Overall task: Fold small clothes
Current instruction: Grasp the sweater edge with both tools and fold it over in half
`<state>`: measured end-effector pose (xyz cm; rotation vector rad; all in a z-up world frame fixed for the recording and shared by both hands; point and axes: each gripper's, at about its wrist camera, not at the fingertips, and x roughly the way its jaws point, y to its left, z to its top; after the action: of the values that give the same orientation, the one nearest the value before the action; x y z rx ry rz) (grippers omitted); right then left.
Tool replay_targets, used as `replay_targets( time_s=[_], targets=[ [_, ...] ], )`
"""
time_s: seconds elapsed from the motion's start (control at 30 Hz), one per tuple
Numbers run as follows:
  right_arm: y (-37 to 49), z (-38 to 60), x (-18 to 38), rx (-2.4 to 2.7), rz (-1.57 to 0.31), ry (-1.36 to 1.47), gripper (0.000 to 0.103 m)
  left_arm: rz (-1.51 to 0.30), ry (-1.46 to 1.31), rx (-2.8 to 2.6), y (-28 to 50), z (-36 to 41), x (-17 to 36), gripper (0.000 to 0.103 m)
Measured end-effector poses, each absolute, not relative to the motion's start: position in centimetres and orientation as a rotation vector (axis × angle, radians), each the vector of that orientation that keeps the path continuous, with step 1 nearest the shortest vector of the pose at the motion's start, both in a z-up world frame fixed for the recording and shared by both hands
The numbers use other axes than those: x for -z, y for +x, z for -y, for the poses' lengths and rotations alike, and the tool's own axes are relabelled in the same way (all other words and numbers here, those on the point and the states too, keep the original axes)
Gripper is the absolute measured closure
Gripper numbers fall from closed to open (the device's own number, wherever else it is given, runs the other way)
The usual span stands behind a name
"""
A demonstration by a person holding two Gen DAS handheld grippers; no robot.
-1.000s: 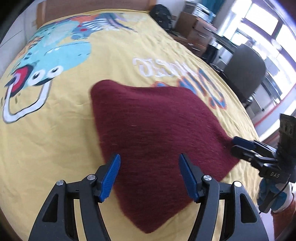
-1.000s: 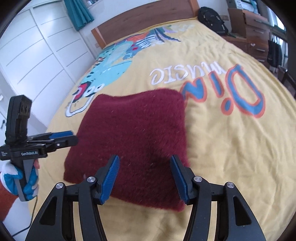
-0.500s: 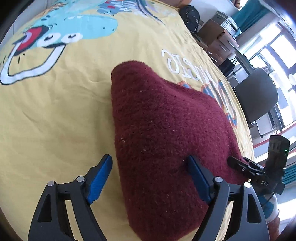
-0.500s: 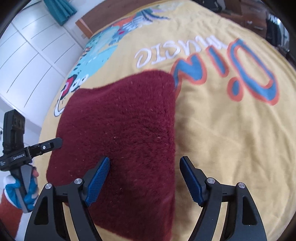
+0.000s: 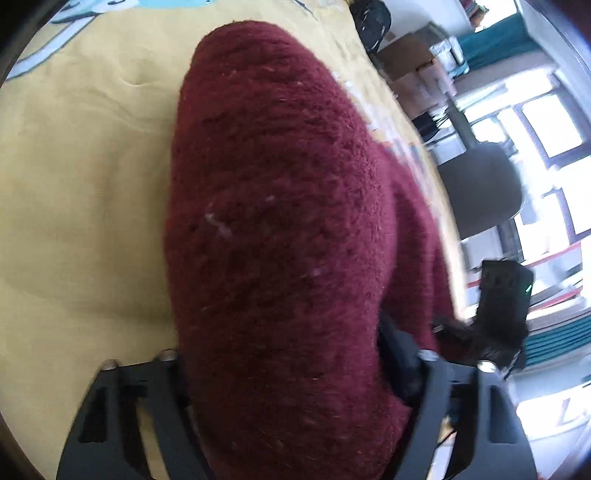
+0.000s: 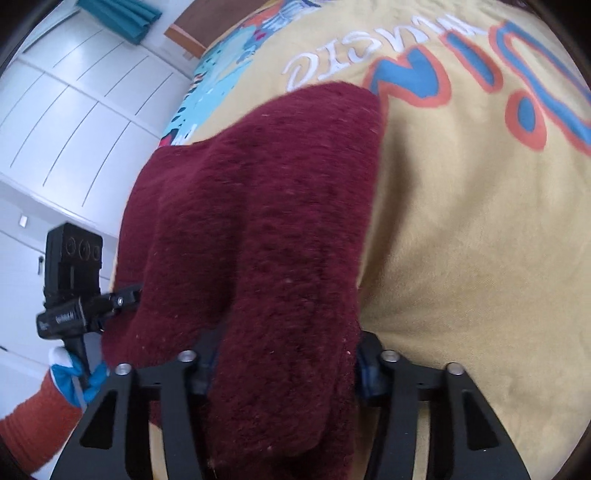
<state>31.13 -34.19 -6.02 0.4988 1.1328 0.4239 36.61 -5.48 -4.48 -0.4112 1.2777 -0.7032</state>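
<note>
A dark red fuzzy knitted garment (image 6: 266, 206) lies on a yellow printed bedspread (image 6: 461, 229), its near edge at the bed's near edge and its long axis running from there up toward the wooden headboard (image 6: 184, 35); its far right corner sits just short of the white and blue-orange lettering (image 6: 424, 62) printed on the cover. The near part of the cloth is bunched and raised into two humps, one in each claw. The right gripper (image 6: 284, 362) points forward and steeply down at the bed, and its jaws have just been closing; the near right corner of the garment fills the gap between the blue pads, which press its sides. The left gripper (image 5: 288, 365) points down in the same manner on the near left corner, and its jaws too have just been closing; the red cloth bulges up between its black fingers (image 5: 400, 354) and hides the pads, and the fingers bear on it from both sides. In the right wrist view the left gripper's body shows at the garment's left edge, held by a hand in a blue and white glove (image 6: 79, 373) with an orange sleeve (image 6: 35, 417). Past the bed's right side a dark chair (image 5: 480, 192) stands before bright windows.
</note>
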Motion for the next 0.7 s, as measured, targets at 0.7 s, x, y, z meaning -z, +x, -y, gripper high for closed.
replay_targets(
  time_s=[0.7],
  targets=[
    [31.4, 25.4, -0.7, -0.515, -0.963, 0.445, 0.067, -1.092, -0.379, 0.718, 35.9, -8.9, -3.1, 0.051]
  ],
)
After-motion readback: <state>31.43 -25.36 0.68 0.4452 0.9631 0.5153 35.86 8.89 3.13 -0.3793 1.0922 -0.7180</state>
